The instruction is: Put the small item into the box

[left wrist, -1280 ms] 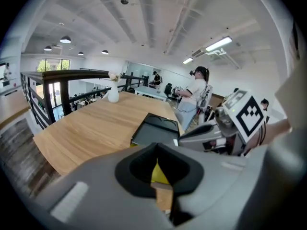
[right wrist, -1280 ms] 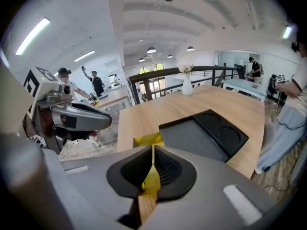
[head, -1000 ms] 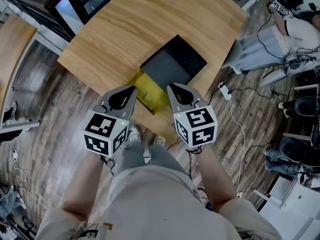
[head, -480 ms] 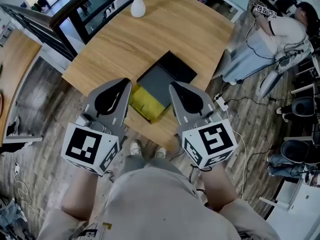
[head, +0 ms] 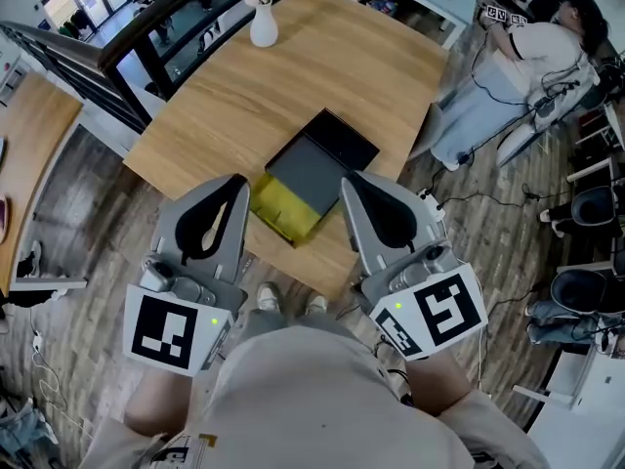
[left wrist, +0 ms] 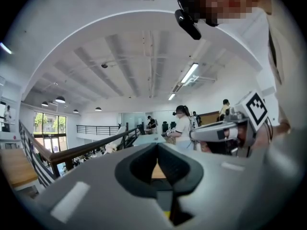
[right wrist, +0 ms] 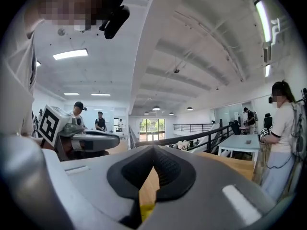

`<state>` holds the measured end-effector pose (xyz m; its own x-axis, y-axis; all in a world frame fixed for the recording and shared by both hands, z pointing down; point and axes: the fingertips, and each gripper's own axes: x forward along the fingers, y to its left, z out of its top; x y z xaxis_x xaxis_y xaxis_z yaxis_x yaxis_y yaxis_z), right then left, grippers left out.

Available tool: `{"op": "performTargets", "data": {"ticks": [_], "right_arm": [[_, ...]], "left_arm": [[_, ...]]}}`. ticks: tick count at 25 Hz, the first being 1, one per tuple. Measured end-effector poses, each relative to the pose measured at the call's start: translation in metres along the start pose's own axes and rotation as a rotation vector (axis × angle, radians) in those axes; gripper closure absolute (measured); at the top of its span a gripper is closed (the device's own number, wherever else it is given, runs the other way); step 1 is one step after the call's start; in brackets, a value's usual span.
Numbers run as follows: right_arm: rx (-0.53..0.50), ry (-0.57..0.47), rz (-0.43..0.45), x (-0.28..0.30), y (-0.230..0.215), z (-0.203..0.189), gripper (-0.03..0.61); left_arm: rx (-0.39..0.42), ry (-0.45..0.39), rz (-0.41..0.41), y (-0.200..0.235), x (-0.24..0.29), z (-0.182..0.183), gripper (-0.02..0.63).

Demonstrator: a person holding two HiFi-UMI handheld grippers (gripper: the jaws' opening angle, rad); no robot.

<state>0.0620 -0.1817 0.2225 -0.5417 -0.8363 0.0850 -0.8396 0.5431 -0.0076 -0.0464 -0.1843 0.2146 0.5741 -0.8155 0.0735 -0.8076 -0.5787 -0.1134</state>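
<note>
One broad wooden bench [head: 332, 76] fills the head view, and near its front edge lies a flat black box [head: 327, 154] with a yellow patch [head: 281, 206] at its near end. I can't tell whether that yellow is the small item itself or part of the box. If it is the item, I'd judge it light, thin and perhaps slippery, best pinched gently by its near edge. The left gripper [head: 237, 180] and right gripper [head: 350, 180] are held up well apart from the box, each with its fingers closed tip to tip on nothing
</note>
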Motion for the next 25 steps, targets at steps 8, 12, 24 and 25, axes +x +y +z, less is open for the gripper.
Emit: {"op": "performTargets", "data": {"ticks": [8, 12, 24, 25], "right_arm": [[-0.02, 0.047, 0.005, -0.012, 0.004, -0.027, 0.578], [-0.034, 0.063, 0.036, -0.012, 0.013, -0.034, 0.58], [-0.056, 0.094, 0.052, -0.003, 0.02, -0.041, 0.58], [-0.058, 0.097, 0.052, -0.002, 0.02, -0.042, 0.58]], "left_arm": [[-0.02, 0.082, 0.028, -0.007, -0.012, -0.026, 0.611], [-0.027, 0.086, 0.028, -0.006, -0.015, -0.034, 0.611], [-0.023, 0.12, 0.017, -0.009, -0.014, -0.04, 0.611], [-0.025, 0.123, 0.015, -0.01, -0.014, -0.042, 0.611]]}}
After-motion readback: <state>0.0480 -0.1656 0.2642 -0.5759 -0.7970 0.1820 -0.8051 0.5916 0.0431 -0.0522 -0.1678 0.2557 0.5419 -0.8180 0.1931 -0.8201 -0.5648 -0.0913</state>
